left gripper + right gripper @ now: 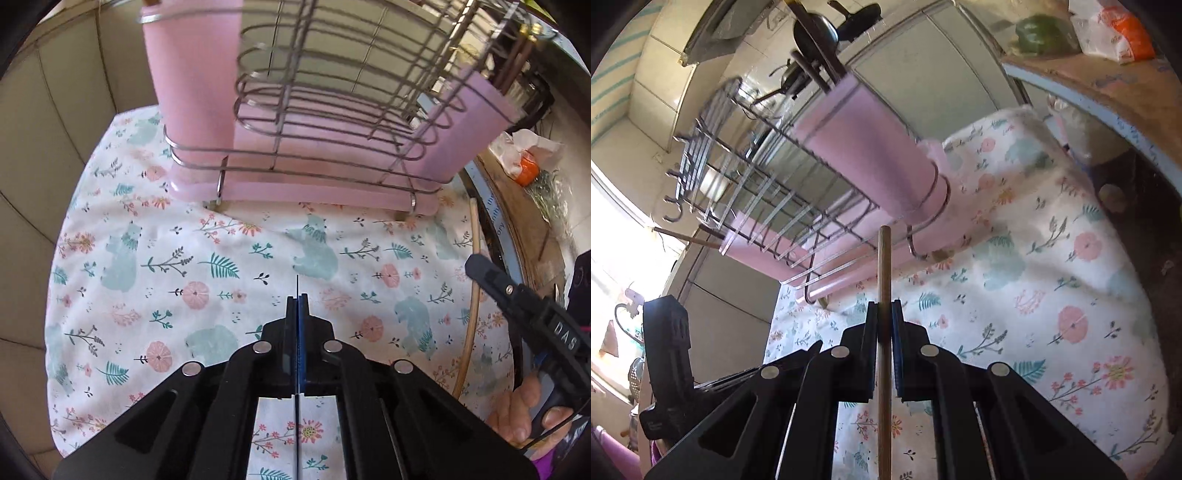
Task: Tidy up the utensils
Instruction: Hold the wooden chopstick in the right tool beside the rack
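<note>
A wire rack [332, 96] with pink holders [192, 85] stands at the back of a floral cloth [184, 266]. My left gripper [297, 299] is shut and empty, low over the cloth in front of the rack. My right gripper [885, 314] is shut on a wooden chopstick [884, 273], held above the cloth and pointing toward the rack [757, 192] and its pink holder [871, 155]. The same chopstick [471, 295] and the right gripper's body show at the right in the left wrist view. Dark utensil handles [812, 74] stick out of the holder.
A tiled wall [55, 129] runs to the left of the cloth. A wooden board with an orange item in a bag [526, 166] lies to the right. A green pepper [1041, 33] and a bag [1115, 29] sit on the brown surface beyond the cloth.
</note>
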Tool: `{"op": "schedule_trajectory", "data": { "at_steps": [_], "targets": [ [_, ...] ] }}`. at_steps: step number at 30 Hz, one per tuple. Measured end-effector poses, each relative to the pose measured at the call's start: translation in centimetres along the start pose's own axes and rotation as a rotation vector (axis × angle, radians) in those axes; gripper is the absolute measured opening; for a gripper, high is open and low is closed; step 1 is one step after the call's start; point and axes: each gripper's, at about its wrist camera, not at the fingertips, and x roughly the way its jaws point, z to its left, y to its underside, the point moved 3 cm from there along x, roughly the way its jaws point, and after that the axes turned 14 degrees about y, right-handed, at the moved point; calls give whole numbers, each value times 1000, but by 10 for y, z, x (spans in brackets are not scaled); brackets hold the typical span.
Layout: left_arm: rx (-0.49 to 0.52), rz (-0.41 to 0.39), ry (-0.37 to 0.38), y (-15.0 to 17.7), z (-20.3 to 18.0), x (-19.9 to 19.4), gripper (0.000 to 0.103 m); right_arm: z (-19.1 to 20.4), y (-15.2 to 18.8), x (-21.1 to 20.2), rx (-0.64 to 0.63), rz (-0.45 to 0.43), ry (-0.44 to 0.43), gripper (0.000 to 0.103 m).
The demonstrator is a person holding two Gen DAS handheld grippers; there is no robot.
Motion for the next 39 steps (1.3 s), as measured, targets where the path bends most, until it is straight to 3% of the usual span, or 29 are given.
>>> {"op": "schedule_trajectory", "data": {
  "at_steps": [6,17,25,39],
  "targets": [
    [-15,42,-9,8,21,15,0,9,13,24,-35,61,27,7],
    [74,136,-50,-2,9,36,0,16,31,60,-102,144,99,7],
    [178,194,-108,-9,-2,48,1,18,32,68,-114,144,86,7],
    [239,210,-118,-13,-14,62,1,13,29,67,-112,146,74,7]
  ]
}}
